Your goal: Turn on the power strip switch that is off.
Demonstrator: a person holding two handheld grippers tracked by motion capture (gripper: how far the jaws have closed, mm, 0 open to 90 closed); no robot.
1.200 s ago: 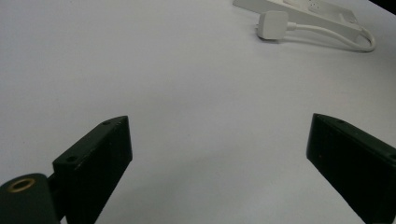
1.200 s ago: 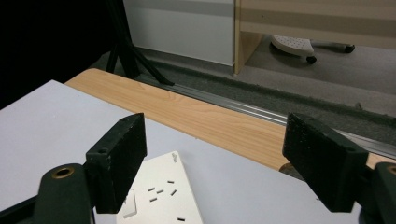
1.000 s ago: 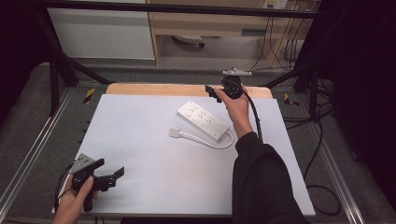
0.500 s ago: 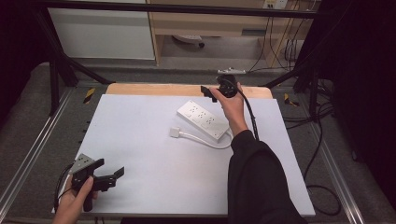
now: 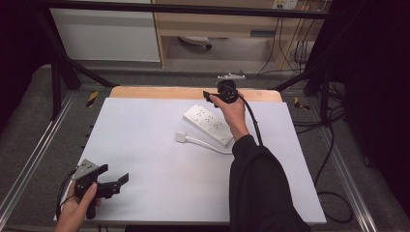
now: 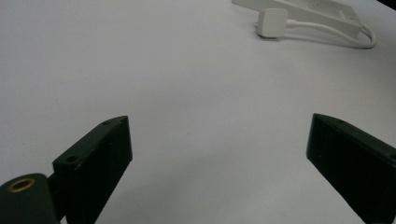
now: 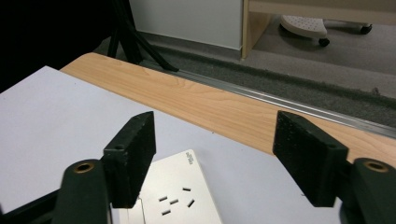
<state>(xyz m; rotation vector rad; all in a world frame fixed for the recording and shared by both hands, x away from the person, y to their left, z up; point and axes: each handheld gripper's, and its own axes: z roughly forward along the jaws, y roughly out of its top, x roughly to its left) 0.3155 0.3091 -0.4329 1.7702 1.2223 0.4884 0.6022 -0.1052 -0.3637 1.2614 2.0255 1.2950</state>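
White paper is covering most of the table [image 5: 145,145], and a strip of light wood is showing along its far edge.

At the lower left of the high view, the person's left hand [image 5: 77,212] is holding the left gripper [image 5: 113,181] just above the sheet. Its two black jaws are standing wide apart with nothing between them. In the left gripper view, the left gripper [image 6: 219,154] is looking across bare white paper, and the white plug [image 6: 272,22] and its cord [image 6: 336,33] are lying far off at the upper right of the frame.

Farther up, near the middle of the high view, the white power strip [image 5: 209,123] is lying slanted on the sheet, with the plug [image 5: 181,137] just beside it at its lower left.

At the far end, the right hand [image 5: 232,108] is holding the right gripper [image 5: 209,95] over the strip's far end. In the right gripper view, the right gripper [image 7: 215,156] is open wide, and the power strip [image 7: 177,196] is lying below the jaws, apart from them.
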